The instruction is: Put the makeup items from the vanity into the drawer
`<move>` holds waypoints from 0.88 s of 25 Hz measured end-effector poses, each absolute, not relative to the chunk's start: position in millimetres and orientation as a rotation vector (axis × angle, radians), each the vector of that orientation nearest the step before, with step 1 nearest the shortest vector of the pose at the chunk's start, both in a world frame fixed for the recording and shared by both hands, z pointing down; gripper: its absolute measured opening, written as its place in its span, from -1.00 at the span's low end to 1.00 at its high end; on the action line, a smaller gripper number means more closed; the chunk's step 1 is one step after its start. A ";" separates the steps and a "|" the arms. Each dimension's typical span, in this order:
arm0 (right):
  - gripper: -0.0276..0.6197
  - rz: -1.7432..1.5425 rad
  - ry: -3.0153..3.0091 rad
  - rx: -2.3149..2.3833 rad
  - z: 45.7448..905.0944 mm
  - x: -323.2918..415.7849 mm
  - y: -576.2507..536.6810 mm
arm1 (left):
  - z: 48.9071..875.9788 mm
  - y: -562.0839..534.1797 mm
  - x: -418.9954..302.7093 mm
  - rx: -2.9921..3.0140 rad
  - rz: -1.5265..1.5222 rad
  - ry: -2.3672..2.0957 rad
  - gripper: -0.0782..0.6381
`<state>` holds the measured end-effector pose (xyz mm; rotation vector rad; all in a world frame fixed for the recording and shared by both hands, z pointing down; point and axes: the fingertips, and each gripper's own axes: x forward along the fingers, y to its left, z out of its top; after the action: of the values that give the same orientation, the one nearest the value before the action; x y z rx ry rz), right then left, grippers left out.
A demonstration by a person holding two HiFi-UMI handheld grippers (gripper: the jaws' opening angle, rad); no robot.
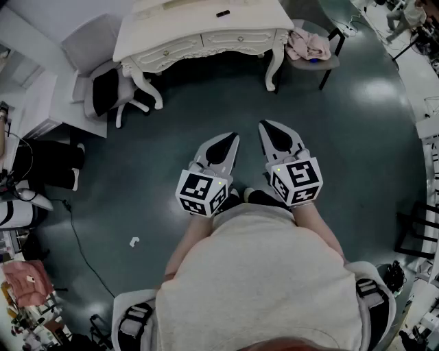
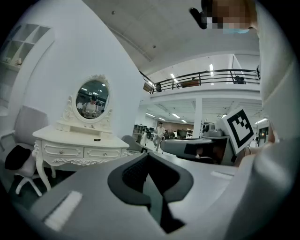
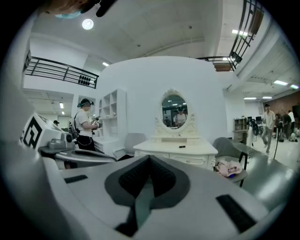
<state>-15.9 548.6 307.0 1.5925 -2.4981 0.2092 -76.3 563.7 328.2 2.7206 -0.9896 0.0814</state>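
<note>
The white vanity (image 1: 199,27) stands across the dark floor from me, with both of its front drawers (image 1: 236,39) closed. A small dark item (image 1: 223,13) lies on its top; it also shows in the left gripper view (image 2: 97,139) and in the right gripper view (image 3: 181,146). An oval mirror (image 3: 175,111) rises behind it. I hold both grippers side by side at waist height, pointed at the vanity and well short of it. My left gripper (image 1: 232,137) is shut and empty. My right gripper (image 1: 263,125) is shut and empty too.
A grey chair (image 1: 92,62) stands left of the vanity. A chair with a pink cloth (image 1: 309,44) stands to its right. A white cabinet (image 1: 34,103) and a floor cable (image 1: 79,240) are at the left. A person (image 3: 84,124) stands by shelves.
</note>
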 end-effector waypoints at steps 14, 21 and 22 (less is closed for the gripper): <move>-0.89 0.182 -2.535 1.527 310.9 -42.1 531.0 | 328.0 533.7 -89.6 2.711 0.117 -1.054 -0.76; -0.89 0.242 -2.571 1.560 318.6 -52.1 527.5 | 335.1 528.0 -109.3 2.700 0.089 -1.006 -0.76; -0.89 0.259 -2.563 1.573 321.3 -52.1 529.3 | 337.6 530.6 -110.2 2.697 0.090 -0.982 -0.76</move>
<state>-52.1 529.3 321.3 1.5732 -2.5634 0.2592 -110.2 530.6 337.6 2.6972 -0.9820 0.0900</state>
